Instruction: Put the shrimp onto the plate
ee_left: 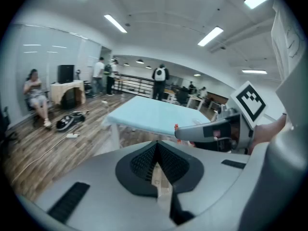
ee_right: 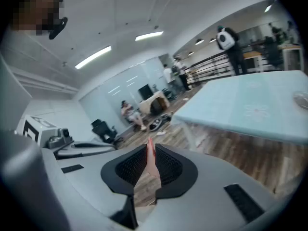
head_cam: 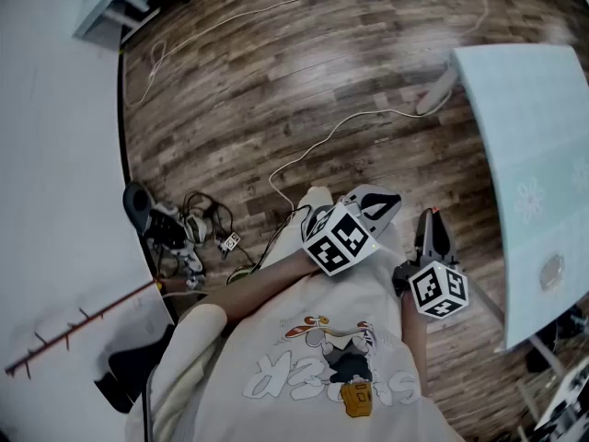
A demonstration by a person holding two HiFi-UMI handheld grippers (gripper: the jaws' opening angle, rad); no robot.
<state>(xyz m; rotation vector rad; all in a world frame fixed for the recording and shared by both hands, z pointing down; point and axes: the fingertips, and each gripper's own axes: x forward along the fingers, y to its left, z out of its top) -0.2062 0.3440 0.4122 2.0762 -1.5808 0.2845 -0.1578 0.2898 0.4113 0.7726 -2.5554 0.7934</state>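
No shrimp shows in any view. A small round plate [head_cam: 550,271] lies on the pale blue table [head_cam: 525,145] at the right, and its rim shows at the edge of the right gripper view [ee_right: 302,99]. My left gripper [head_cam: 379,206] is held close to the person's chest, away from the table, jaws shut with nothing between them [ee_left: 157,149]. My right gripper [head_cam: 431,221] hangs beside it, also shut and empty [ee_right: 149,150]. Each gripper shows in the other's view: the right gripper [ee_left: 207,131] and the left gripper [ee_right: 53,137].
Wooden floor lies below with white cables [head_cam: 322,145] and a heap of black gear [head_cam: 170,228] by the left wall. People sit and stand far across the room [ee_left: 34,93]. The table's near corner [ee_left: 113,119] is an arm's length ahead.
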